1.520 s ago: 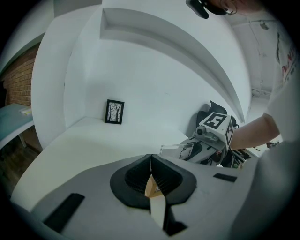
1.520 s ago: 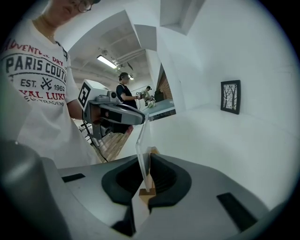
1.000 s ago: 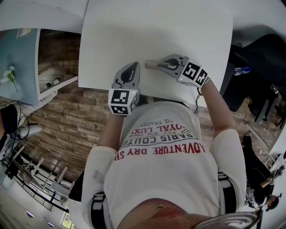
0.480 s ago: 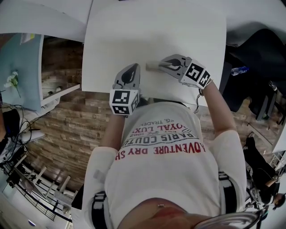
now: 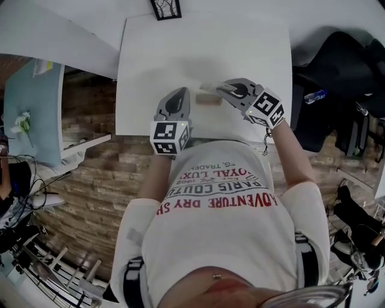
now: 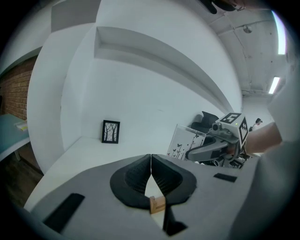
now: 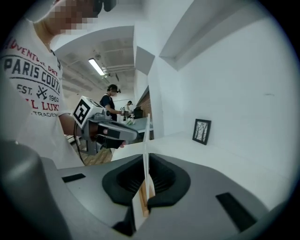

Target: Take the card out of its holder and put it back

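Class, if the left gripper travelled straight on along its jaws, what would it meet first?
Probably the white tabletop before the back wall; the framed picture stands left of that line, though depth is unclear.

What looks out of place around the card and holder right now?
Nothing stands out. The right tool grips the card upright, clear of the wooden holder, which sits on the white table.

Two grippers: the left gripper (image 5: 178,91) and the right gripper (image 5: 220,89). One card (image 7: 146,140). One wooden holder (image 5: 209,100). One white table (image 5: 204,48). One framed picture (image 5: 166,8). One bottle (image 5: 317,94). One person in a printed shirt (image 5: 222,228), and at least one more person (image 7: 111,101) far behind, too small to count surely
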`<state>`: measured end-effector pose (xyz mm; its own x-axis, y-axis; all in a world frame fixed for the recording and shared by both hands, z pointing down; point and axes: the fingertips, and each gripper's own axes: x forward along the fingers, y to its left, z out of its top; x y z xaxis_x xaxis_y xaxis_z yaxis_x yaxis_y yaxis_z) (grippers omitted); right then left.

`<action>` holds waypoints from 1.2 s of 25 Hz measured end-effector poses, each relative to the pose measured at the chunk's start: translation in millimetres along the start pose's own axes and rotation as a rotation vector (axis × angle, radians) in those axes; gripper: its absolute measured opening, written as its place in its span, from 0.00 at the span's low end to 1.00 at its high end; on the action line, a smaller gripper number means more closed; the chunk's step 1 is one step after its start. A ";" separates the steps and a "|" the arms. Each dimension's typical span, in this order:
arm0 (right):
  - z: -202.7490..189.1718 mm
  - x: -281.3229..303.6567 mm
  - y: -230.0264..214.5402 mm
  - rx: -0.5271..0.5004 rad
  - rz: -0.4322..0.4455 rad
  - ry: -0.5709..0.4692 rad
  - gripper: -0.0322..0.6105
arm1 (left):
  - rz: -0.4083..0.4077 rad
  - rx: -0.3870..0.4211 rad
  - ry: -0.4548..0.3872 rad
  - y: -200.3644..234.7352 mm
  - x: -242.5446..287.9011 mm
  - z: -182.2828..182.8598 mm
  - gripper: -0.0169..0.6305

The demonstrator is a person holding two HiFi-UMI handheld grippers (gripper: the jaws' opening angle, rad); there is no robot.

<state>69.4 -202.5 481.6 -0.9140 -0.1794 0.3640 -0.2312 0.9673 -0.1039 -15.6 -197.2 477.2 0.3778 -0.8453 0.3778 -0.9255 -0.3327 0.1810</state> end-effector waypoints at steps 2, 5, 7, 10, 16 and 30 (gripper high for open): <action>2.7 -7.4 -5.1 0.034 -0.112 -0.010 0.11 | -0.012 0.012 -0.010 -1.9 -1.3 4.7 0.06; -0.2 -19.8 -14.0 0.097 -0.282 -0.004 0.11 | -0.028 0.022 -0.022 -5.6 -2.3 10.7 0.06; -1.0 -27.9 -17.1 0.133 -0.379 -0.010 0.11 | -0.041 0.031 -0.031 -8.0 -2.9 14.4 0.06; -2.3 -36.8 -17.4 0.169 -0.485 -0.023 0.11 | -0.062 0.040 -0.042 -12.1 -2.1 17.8 0.06; -18.5 -54.2 -15.6 0.273 -0.679 -0.037 0.11 | -0.102 0.054 -0.060 -24.8 -4.5 19.5 0.06; -25.6 -65.1 -7.2 0.362 -0.853 -0.079 0.11 | -0.081 0.073 -0.063 -15.3 -11.4 16.7 0.06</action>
<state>139.1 -193.2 482.4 -0.4034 -0.8288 0.3877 -0.9134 0.3898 -0.1171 -6.2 -189.5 455.0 0.4507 -0.8386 0.3061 -0.8926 -0.4283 0.1409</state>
